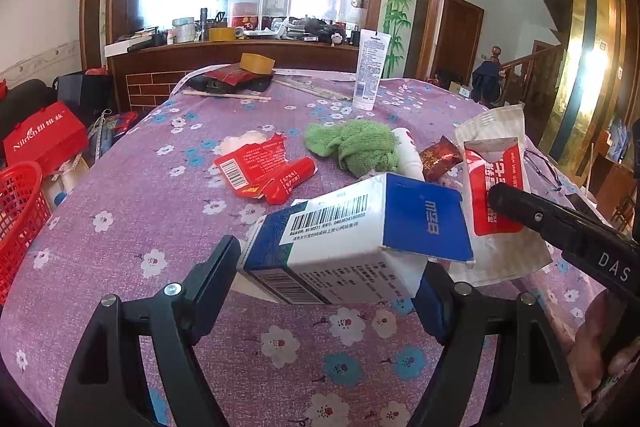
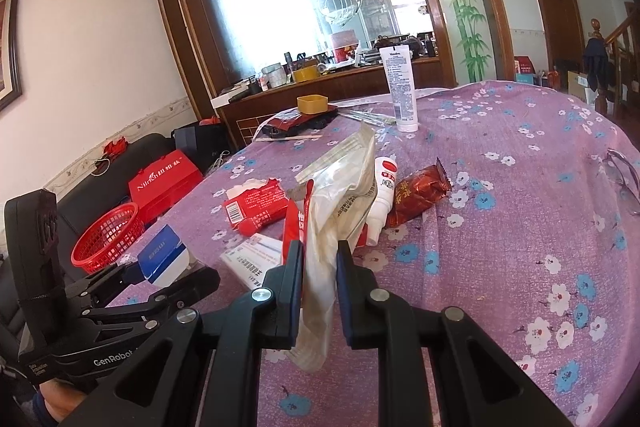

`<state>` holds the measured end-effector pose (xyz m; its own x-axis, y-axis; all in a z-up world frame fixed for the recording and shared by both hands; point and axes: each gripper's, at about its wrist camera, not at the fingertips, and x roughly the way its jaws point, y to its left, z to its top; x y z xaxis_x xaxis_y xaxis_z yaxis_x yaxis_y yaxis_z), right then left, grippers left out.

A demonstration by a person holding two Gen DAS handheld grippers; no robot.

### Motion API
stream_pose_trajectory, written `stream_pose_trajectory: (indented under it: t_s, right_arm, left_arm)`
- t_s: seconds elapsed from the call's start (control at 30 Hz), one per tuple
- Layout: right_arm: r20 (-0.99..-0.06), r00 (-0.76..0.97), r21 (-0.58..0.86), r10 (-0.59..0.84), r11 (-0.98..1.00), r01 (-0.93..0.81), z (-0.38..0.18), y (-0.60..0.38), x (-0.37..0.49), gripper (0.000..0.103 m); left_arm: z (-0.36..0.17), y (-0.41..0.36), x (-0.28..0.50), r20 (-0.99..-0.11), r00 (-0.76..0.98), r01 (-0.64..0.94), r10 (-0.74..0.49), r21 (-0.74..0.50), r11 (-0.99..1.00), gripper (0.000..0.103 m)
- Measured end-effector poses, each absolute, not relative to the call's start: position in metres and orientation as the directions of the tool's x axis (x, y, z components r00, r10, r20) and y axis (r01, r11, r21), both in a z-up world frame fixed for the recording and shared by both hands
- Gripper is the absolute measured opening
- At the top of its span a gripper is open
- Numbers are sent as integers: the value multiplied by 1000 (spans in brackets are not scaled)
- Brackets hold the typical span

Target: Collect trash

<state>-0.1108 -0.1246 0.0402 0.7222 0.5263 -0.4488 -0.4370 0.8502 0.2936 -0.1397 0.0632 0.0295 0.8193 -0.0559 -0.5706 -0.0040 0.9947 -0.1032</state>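
**Between both tools: trash lifted, basket pending**

Between left tool (image 1: 332, 279) jaws, spread wide, blue-white carton (image 1: 360, 231) is clamped clear of tabletop (image 1: 132, 227). Right tool (image 2: 319, 267) pinches wet-wipe packet (image 2: 340, 195). Beyond: red wrapper (image 1: 256, 167), candy wrapper (image 2: 420, 195). Red basket (image 2: 108, 239) left, presumably destination.

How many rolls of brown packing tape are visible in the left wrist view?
2. One tape roll lies on the far end of the table; another tape roll sits on the wooden counter behind. Clutter may hide more.

Both grippers are matte black with silver pivot screws; the left gripper (image 2: 176, 273) reads "GenRobot" in white, the right gripper (image 2: 318, 263) wears blue finger pads.
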Motion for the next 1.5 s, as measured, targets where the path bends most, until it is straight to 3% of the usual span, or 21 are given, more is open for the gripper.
stream_pose_trajectory:
  t_s: [0.3,1.5]
  right_arm:
    - [-448,724,287,525,851,-439,40,-124,-112,17]
    - [-448,730,268,515,857,-440,39,-125,-112,17]
  left_arm:
    - [30,77,-144,-569,823,-88,-8,-141,986,79]
    - [33,75,-143,-578,816,-89,3,-119,989,79]
